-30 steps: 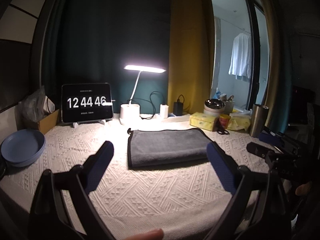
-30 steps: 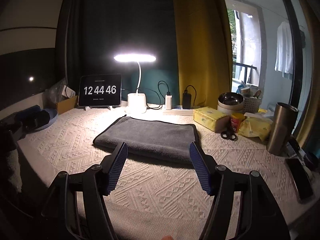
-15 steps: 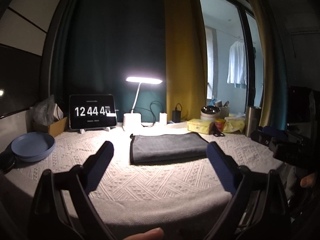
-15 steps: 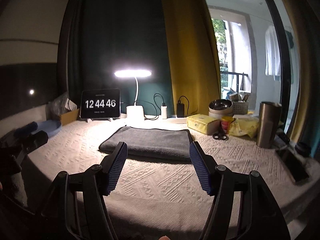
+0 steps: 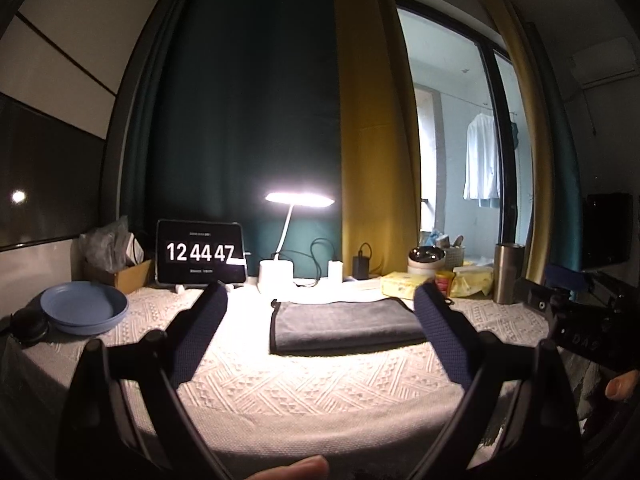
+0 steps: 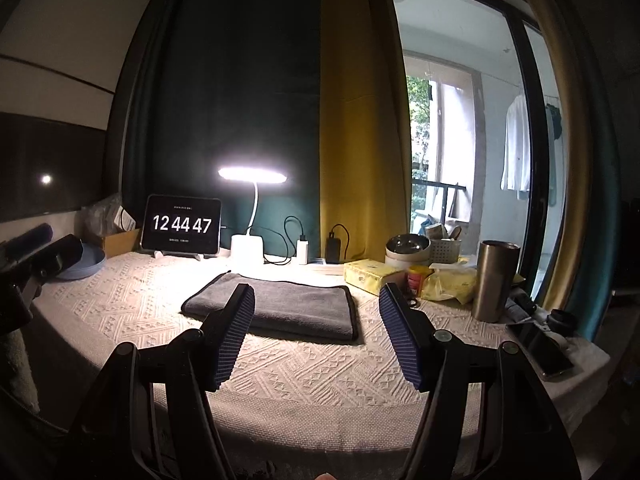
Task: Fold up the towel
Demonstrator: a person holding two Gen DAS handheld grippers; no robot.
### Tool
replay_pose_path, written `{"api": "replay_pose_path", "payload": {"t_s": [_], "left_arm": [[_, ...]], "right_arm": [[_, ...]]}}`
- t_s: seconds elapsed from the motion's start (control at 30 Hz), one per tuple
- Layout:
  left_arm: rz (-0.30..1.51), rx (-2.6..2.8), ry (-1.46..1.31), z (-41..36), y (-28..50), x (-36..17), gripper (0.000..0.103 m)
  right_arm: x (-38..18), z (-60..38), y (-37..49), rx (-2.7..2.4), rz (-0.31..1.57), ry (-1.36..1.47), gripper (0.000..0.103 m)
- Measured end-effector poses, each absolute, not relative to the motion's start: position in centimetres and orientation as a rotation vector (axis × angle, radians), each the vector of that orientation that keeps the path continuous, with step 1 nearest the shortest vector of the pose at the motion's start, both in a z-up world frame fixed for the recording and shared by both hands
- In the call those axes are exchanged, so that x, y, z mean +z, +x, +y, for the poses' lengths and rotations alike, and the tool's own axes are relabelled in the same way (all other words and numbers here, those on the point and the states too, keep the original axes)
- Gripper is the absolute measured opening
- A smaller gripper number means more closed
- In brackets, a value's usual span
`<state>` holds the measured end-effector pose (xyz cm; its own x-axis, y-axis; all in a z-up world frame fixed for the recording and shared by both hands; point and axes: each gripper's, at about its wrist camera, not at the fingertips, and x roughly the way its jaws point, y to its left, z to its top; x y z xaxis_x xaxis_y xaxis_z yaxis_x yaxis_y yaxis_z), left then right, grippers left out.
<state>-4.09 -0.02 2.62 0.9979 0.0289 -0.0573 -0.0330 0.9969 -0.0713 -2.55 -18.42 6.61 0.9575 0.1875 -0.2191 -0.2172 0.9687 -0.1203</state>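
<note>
While both grippers [image 5: 320, 312] [image 6: 317, 304] gape empty, only right view shows phone [image 6: 538, 346]; towel [image 5: 344, 324] folded.

The towel [image 6: 280, 308] is grey, matt, soft-napped cloth with a darker stitched border. Beneath it the table cover [image 6: 312, 364] is cream woven fabric, rough with raised diamond patterns. At far right a tumbler [image 6: 494, 280] shows brushed metal with a dull sheen. The plates [image 5: 82, 312] at far left look like smooth blue plastic. Finger pads [image 6: 236, 336] carry ribbed blue rubber on matt black plastic.
</note>
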Motion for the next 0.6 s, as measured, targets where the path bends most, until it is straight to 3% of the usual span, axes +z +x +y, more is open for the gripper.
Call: {"api": "replay_pose_path", "payload": {"t_s": [0.6], "left_arm": [[0.064,0.035,-0.074,-0.15,-3.96,2.63,0.095]], "right_arm": [[6.63,-18.28,-2.98,0.188,0.182,-0.181,0.068]]}}
